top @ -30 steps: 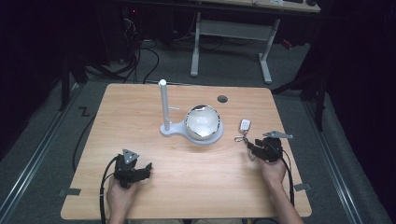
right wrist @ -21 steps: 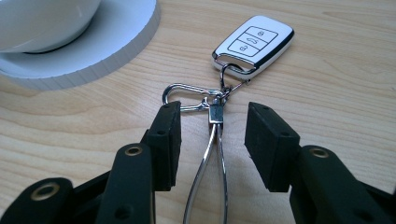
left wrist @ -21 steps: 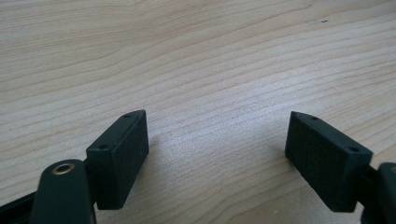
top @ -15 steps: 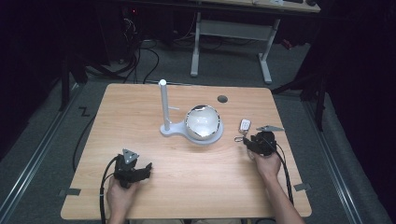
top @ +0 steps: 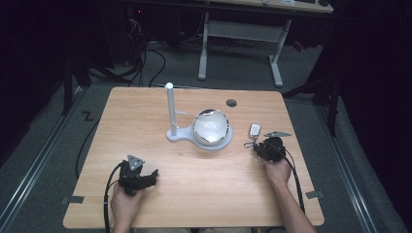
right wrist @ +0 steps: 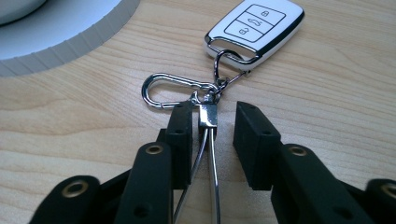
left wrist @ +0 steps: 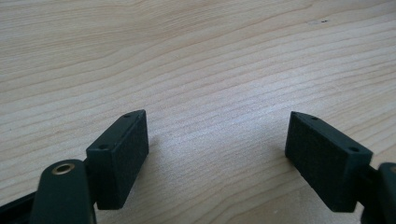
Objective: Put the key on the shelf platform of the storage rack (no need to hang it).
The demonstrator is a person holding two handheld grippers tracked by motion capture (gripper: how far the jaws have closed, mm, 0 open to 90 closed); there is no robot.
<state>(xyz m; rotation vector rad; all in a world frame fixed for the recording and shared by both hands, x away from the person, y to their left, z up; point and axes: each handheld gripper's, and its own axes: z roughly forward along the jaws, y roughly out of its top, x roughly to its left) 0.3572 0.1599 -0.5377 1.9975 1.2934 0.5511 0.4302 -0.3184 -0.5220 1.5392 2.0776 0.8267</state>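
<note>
Right gripper view: right gripper [right wrist: 212, 135] jaws have just been closing and stand partly apart astride the wire loop [right wrist: 208, 154] of the key fob [right wrist: 254, 29]; the left pad appears to touch it, and no clamp is evident. The loop runs out of frame below. The fob lies near the bench's right edge, beside the white stand [top: 212, 142]. Left gripper [left wrist: 217, 144] jaws are wide apart over bare bench [left wrist: 196, 56].

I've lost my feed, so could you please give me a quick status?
Left gripper open, idle. Right gripper fingers closing around key-fob wire loop, not clamped. Nothing in the way.
</note>
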